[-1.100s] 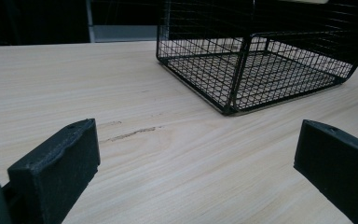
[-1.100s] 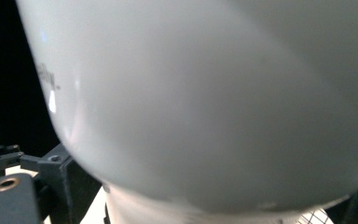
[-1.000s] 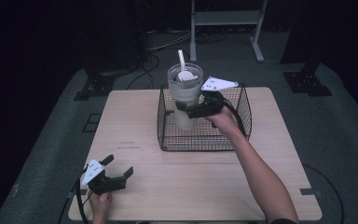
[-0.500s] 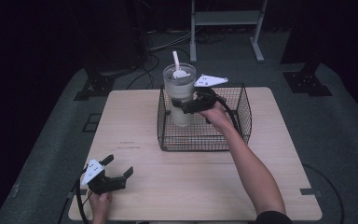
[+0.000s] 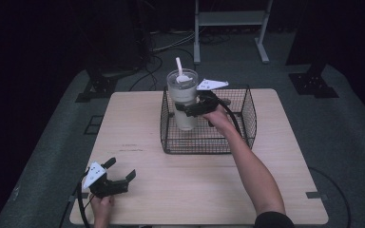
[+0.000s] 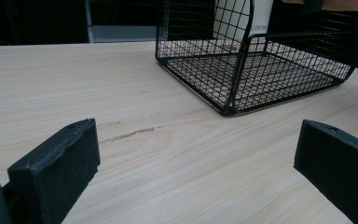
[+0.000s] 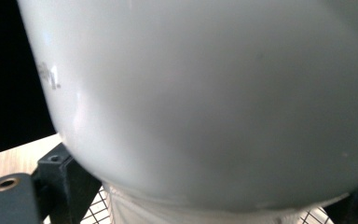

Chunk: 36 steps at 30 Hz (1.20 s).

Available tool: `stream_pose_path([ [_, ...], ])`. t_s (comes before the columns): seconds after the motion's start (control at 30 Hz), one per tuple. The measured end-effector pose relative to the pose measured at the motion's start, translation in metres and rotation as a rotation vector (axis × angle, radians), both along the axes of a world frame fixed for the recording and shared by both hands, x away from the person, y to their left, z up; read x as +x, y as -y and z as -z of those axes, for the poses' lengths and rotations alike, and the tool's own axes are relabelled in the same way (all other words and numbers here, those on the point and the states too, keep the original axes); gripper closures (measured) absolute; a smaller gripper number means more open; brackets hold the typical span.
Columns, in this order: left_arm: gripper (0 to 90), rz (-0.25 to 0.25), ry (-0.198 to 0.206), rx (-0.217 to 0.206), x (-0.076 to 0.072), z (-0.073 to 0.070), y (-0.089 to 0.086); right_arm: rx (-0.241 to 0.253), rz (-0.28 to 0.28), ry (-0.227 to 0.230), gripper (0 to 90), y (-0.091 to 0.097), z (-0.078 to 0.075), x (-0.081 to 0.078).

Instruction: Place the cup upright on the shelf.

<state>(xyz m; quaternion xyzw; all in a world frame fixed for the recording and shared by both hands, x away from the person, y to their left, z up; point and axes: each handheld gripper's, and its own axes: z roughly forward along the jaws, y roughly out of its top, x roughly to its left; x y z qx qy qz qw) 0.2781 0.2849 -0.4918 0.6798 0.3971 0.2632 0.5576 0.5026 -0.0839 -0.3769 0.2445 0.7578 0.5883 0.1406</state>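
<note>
Up in the centre of the high view, the right gripper [image 5: 188,109] has its jaws closed around the middle of a tall white tumbler [image 5: 183,99], and the cup stands upright over the left part of the black wire basket [image 5: 247,118]; whether its base touches the basket floor cannot be told. A white spoon [image 5: 180,71] pokes out of the tumbler's top, leaning toward the upper left of the frame. The person's right forearm [image 5: 247,166] runs from the lower right up to that gripper, its grey plate [image 5: 212,85] jutting out just right of the cup's rim. In the right gripper view the tumbler [image 7: 205,98] sits pale and curved from edge to edge, a black jaw pressed against it at lower left, basket mesh beneath. Down in the lower left of the high view, the left gripper [image 5: 122,172] rests near the front edge of the wooden bench [image 5: 138,123], jaws spread wide with nothing between them. The left gripper view looks past those parted jaws across bare wood to the basket [image 6: 242,65] at upper centre and right, the tumbler [image 6: 235,21] a white patch behind the mesh.
</note>
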Motion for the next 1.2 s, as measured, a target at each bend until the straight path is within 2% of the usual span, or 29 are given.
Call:
stream_pose_path([
  [0.5,0.0,0.000,0.000,-0.004,0.000,0.000,0.000,-0.075,-0.016,-0.050,8.0,-0.010,0.022,0.012],
  [0.9,0.0,0.001,0.002,-0.012,0.000,0.000,-0.001,-0.096,-0.013,-0.082,7.9,-0.009,0.032,0.018],
  [1.03,0.0,0.001,0.002,-0.013,0.000,0.000,-0.001,-0.119,-0.011,-0.087,7.8,-0.010,0.036,0.019],
  [1.2,0.0,0.001,0.003,-0.013,0.000,0.000,-0.001,-0.113,-0.007,-0.091,7.7,-0.009,0.039,0.020],
])
